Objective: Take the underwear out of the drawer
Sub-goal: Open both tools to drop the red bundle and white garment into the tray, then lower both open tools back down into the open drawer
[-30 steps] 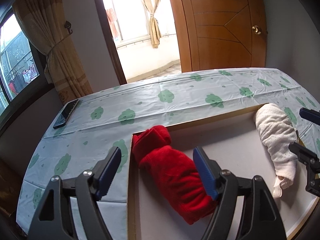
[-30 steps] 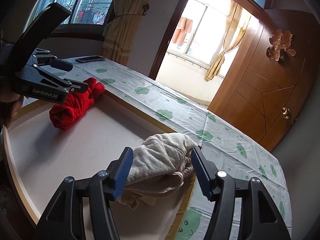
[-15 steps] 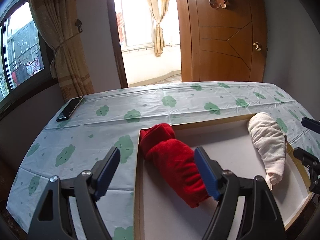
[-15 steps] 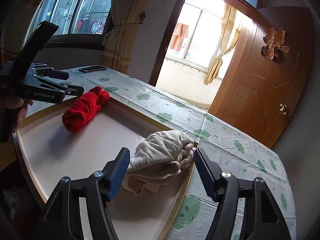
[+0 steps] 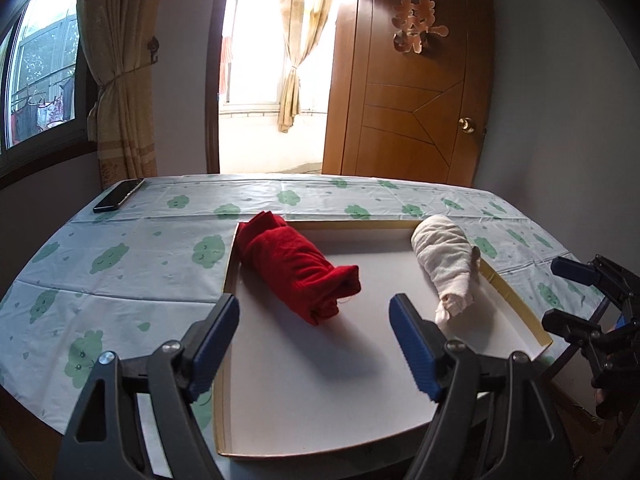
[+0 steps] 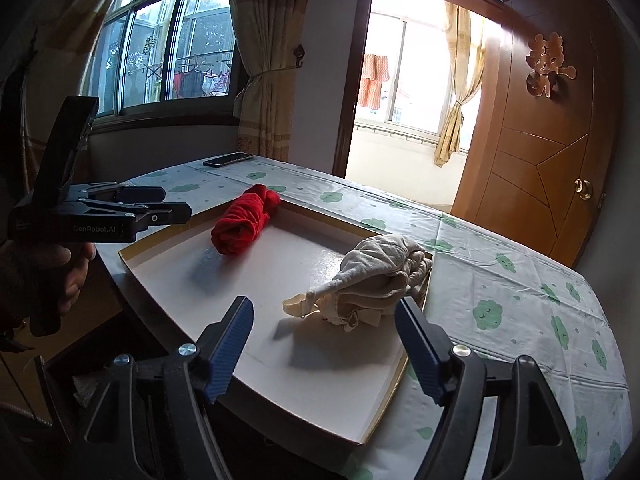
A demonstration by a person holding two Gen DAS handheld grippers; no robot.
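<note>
Both jaws gape, nothing between them; our right gripper point(image 6: 324, 344) just widened. Left gripper point(image 5: 314, 342) empty. Red underwear point(image 5: 296, 266) and cream underwear point(image 6: 376, 276) lie in the drawer point(image 5: 516, 300).

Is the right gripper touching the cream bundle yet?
Apart. The right wrist view shows the right gripper open, bare tray floor between its fingertips and the cream bundle.

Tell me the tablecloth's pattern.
The tablecloth is pale blue-white with green smiling clouds, clearest in the left wrist view.
</note>
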